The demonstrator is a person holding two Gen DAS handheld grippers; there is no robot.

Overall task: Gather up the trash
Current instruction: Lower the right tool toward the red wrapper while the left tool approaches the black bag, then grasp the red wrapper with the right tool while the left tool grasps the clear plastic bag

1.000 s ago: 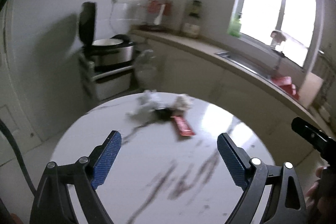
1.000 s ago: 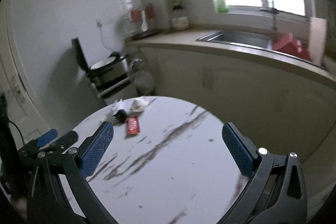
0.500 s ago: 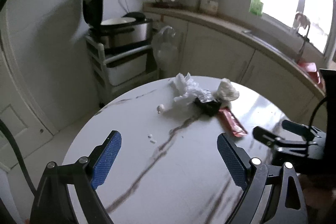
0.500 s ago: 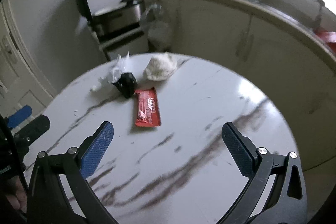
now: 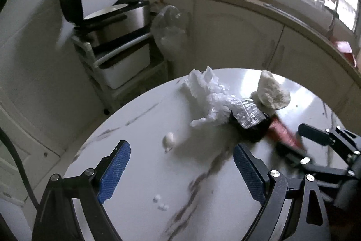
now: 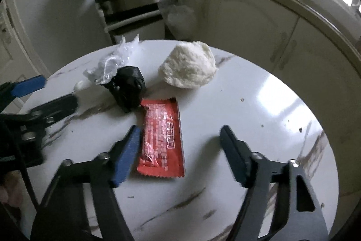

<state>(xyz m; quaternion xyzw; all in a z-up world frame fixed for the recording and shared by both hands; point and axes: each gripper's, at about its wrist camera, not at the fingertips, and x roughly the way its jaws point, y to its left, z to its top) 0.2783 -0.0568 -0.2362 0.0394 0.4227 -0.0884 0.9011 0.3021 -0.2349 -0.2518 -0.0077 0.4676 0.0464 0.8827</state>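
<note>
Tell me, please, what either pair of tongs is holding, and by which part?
Nothing yet. The right tongs are closing around the red wrapper, pads not touching; the left tongs are open.

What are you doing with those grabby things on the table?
A person is picking up trash from the round marble table with a grabbing tool in each hand. The right tool is closing around the red wrapper, which lies flat between its fingers but isn't pinched yet. The left tool is open over the table with nothing in it. A black crumpled bag, some clear plastic and a white wad of paper still wait on the table.
</note>
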